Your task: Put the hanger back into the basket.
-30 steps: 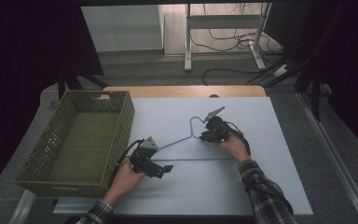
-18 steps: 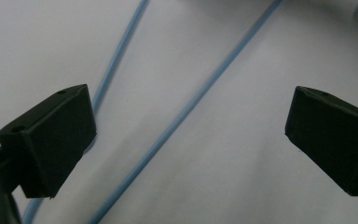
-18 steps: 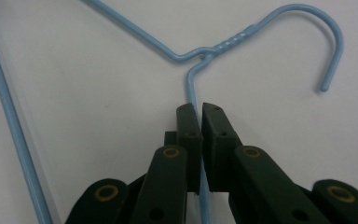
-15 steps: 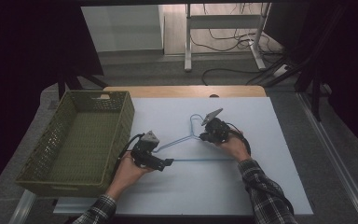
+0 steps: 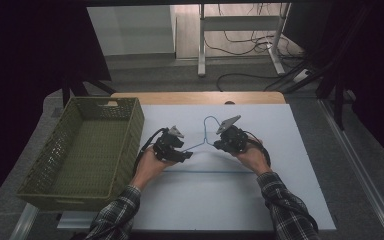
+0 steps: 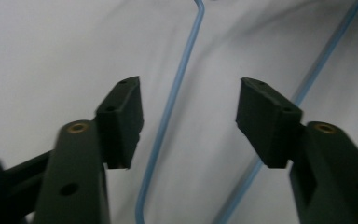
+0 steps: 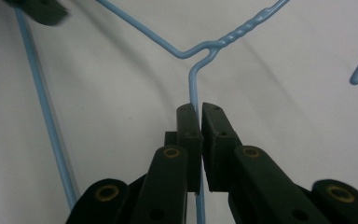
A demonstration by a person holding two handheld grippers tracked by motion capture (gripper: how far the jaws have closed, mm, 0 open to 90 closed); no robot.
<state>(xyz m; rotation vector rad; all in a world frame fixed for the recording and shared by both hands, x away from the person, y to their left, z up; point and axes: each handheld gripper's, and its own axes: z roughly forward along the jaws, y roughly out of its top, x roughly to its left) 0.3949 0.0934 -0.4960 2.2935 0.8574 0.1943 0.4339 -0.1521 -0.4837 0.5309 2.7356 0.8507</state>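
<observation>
Right claw (image 7: pixel 196 116): jaws pressed together, pinching the thin light-blue wire coat hanger (image 5: pixel 206 141) on its right shoulder wire, just below the twisted neck. Left claw (image 6: pixel 189 116): jaws spread, straddling the left shoulder wire, not touching it. Hanger lies flat mid-desk on the white desk surface (image 5: pixel 290 150), hook pointing away from the person. Olive-green woven plastic basket (image 5: pixel 55 150) sits at desk's left, empty.

Risk, judged: thin wire may slip or pivot in the single pinch; left jaws could close beside the wire.

No brands or writing legible.
</observation>
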